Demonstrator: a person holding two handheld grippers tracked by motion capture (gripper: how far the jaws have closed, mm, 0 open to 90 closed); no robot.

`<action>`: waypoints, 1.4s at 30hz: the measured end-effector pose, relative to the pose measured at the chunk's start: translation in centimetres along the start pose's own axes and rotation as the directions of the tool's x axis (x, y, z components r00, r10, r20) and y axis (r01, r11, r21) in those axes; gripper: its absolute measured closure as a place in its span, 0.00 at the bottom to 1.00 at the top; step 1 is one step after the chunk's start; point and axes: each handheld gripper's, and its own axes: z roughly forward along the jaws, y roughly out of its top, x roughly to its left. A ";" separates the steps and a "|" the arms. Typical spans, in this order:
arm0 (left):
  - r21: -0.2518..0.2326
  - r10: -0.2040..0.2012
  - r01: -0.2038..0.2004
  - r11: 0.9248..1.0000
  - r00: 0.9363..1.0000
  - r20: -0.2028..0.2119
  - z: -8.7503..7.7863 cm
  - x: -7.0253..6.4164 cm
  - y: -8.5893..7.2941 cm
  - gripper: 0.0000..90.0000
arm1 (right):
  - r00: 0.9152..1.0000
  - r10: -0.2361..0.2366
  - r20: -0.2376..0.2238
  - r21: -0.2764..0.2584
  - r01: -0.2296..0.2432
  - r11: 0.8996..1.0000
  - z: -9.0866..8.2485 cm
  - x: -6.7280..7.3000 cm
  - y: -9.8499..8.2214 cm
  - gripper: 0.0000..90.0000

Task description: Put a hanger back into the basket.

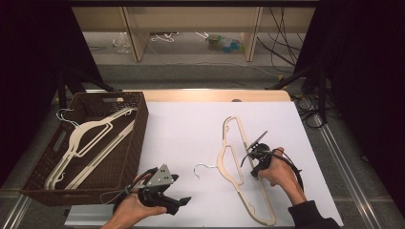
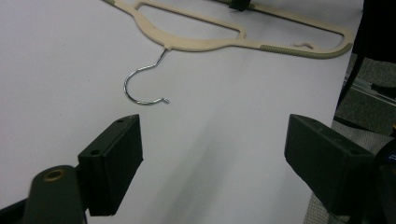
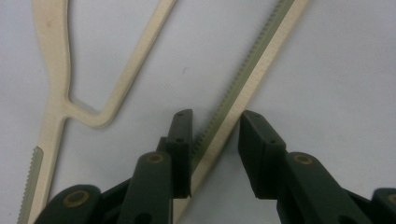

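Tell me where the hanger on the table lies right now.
In the high view the cream hanger lies flat on the white table, right of centre, its hook toward the left gripper; the right gripper straddles its ridged bar.

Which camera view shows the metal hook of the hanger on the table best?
The left gripper view: the hook lies whole and close on the white table. In the high view the hook is small but complete. The right gripper view looks at the hanger's bars.
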 end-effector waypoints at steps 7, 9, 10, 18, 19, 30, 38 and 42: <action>-0.004 -0.017 0.018 1.000 1.000 0.004 0.1 -0.1 0.0 0.22 | 1.000 0.002 -0.021 0.014 -0.002 1.000 -0.2 -0.6 -0.3 0.82; -0.005 -0.016 0.016 1.000 1.000 0.003 0.1 -0.1 0.0 0.22 | 1.000 0.008 -0.023 0.020 -0.008 1.000 -0.3 -0.7 -0.4 0.83; -0.005 -0.016 0.016 1.000 1.000 0.002 0.1 -0.1 0.0 0.22 | 1.000 0.008 -0.024 0.010 -0.008 1.000 -0.2 -0.8 -0.5 0.83; 0.011 -0.005 0.005 1.000 1.000 -0.006 0.1 -0.1 -0.1 0.22 | 1.000 -0.005 -0.025 0.009 0.005 1.000 -0.4 -1.3 -0.6 0.86; 0.003 -0.010 0.010 1.000 1.000 0.001 0.2 -0.1 -0.1 0.22 | 1.000 -0.003 -0.027 0.004 0.003 1.000 -0.4 -1.3 -0.6 0.87; 0.039 0.038 -0.036 0.999 0.998 -0.054 1.5 0.7 0.2 0.25 | 0.996 -0.077 -0.038 -0.002 0.077 0.997 -1.4 -1.3 -0.5 0.88; 0.078 0.126 -0.118 0.990 0.986 -0.110 4.5 2.1 0.8 0.27 | 0.991 -0.123 -0.044 -0.015 0.123 0.992 -2.1 -1.2 -0.4 0.88; 0.092 0.167 -0.157 0.983 0.980 -0.113 6.3 2.3 1.4 0.29 | 0.989 -0.136 -0.054 -0.015 0.135 0.991 -2.4 -1.1 -0.3 0.88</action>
